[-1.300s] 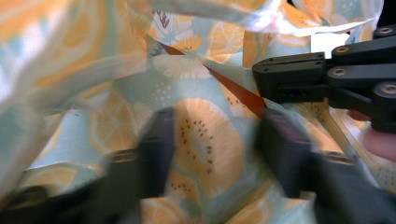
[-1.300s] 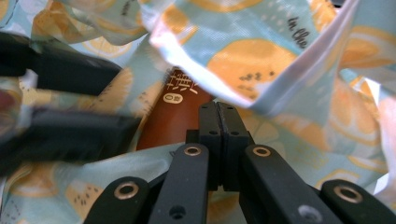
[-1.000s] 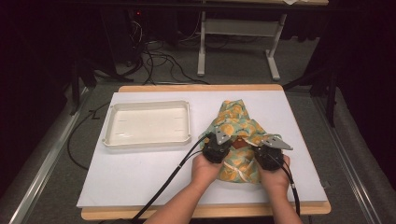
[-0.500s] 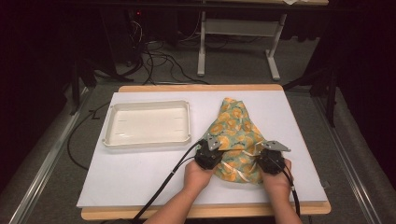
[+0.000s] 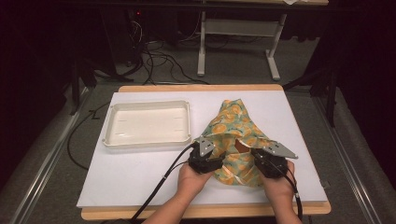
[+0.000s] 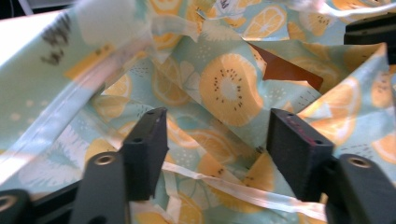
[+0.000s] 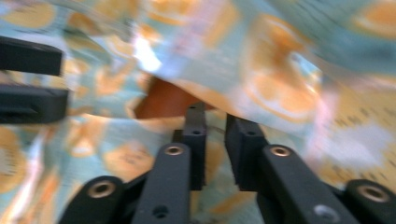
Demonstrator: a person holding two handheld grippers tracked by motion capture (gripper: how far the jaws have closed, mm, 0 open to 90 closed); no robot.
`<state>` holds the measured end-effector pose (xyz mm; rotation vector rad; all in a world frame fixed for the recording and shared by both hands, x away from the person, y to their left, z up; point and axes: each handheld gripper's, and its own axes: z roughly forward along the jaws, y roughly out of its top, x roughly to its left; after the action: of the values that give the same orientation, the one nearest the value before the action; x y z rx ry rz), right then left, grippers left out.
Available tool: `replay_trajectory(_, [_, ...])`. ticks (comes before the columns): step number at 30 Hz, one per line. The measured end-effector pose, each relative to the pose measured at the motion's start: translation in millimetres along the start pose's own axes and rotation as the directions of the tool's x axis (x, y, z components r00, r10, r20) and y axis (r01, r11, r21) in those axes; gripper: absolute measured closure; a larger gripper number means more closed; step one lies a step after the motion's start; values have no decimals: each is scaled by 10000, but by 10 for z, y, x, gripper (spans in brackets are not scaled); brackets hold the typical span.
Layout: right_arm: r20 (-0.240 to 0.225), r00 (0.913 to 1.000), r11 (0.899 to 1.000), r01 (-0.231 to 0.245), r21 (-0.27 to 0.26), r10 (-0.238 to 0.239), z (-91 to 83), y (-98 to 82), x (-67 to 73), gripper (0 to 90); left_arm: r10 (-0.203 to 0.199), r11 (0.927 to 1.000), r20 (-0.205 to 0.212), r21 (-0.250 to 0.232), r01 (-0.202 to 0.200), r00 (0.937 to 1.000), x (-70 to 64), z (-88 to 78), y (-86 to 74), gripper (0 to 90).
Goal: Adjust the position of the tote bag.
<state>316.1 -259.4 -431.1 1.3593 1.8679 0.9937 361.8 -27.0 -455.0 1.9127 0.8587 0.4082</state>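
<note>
I am working at the near right part of the white table (image 5: 140, 186), where the fruit-print cloth bag (image 5: 236, 135) lies with its pointed end toward the far side and its mouth toward me. My left gripper (image 5: 205, 161) sits at the near left edge of that mouth and my right gripper (image 5: 268, 163) at the near right edge, one on each side because, as I judge it, the mouth has to be worked from both sides at once. In the left gripper view my jaws have just been opening and now stand spread wide, with folds of the printed cloth and a pale drawstring ribbon (image 6: 243, 189) lying between them but no pad pressing on either; I read that as having let go so I can take a better hold on the hem. In the right gripper view the picture is blurred, but my jaws stand close together with a narrow gap, having just eased apart a little, and I cannot tell for certain whether a thin fold of cloth is caught between them. Past both sets of jaws a dark orange-brown opening (image 6: 287, 70) shows where the cloth parts, which tells me the mouth is partly open. The cream tray (image 5: 148, 140) waits to the left, well apart from the bag, with nothing in it.
</note>
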Motion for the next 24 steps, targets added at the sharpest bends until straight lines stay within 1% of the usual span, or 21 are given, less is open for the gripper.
replay_trajectory(3, [-10,9997,9996,249,-149,-249,9,82,103,818,-4,9998,-216,-197,-1,9998,-12,-32,16,332])
replay_trajectory(5, [-75,9997,9992,234,-311,-237,-3,112,153,820,-4,9991,-391,-427,-13,9992,-11,-90,32,330])
replay_trajectory(6, [-94,9997,9990,212,-383,-216,-8,113,156,825,53,9980,-420,-625,-79,9991,-15,-128,39,354])
replay_trajectory(8, [-139,9997,9992,176,-357,-182,0,101,135,833,235,9943,-260,-1031,-261,9994,-49,-202,66,483])
replay_trajectory(9, [-205,9998,9991,53,-411,-61,4,100,129,838,351,9921,-152,-1202,-367,9993,-82,-227,94,539])
replay_trajectory(10, [-256,9997,9984,1,-558,-15,0,112,125,850,454,9906,58,-1291,-443,9990,-125,-231,131,596])
replay_trajectory(11, [-378,9992,9972,-142,-730,115,-6,131,132,860,587,9906,271,-1253,-548,9979,-170,-216,177,638])
replay_trajectory(12, [-475,9986,9964,-250,-810,212,-1,153,146,866,625,9915,422,-1172,-572,9972,-213,-182,223,654])
replay_trajectory(13, [-555,9981,9966,-303,-765,260,14,174,165,870,597,9918,477,-1160,-538,9971,-251,-133,265,660])
replay_trajectory(14, [-609,9977,9971,-349,-678,308,43,184,186,874,546,9925,493,-1120,-488,9973,-280,-75,302,658])
replay_trajectory(15, [-607,9976,9983,-366,-464,337,78,179,205,875,437,9939,508,-1037,-382,9978,-303,-2,330,649])
replay_trajectory(16, [-553,9979,9991,-346,-240,333,114,158,215,874,308,9960,560,-859,-259,9980,-322,76,353,635])
replay_trajectory(17, [-469,9984,9995,-309,-70,305,132,126,215,870,311,9973,582,-682,-271,9978,-347,142,369,618])
replay_trajectory(18, [-367,9987,9994,-339,58,341,133,87,212,850,344,9976,590,-622,-307,9977,-377,193,379,609])
replay_trajectory(20, [-112,9993,9991,-353,232,356,114,-2,205,772,355,9977,581,-597,-320,9977,-432,279,384,588])
replay_trajectory(21, [-84,9992,9987,-400,314,403,106,-47,201,735,366,9983,545,-483,-339,9978,-453,320,384,569])
replay_trajectory(23, [49,9993,9982,-373,465,371,96,-124,197,662,426,9989,377,-224,-418,9984,-484,400,369,555])
replay_trajectory(24, [113,9989,9975,-467,533,461,98,-151,194,629,490,9988,193,-58,-489,9986,-487,430,354,553])
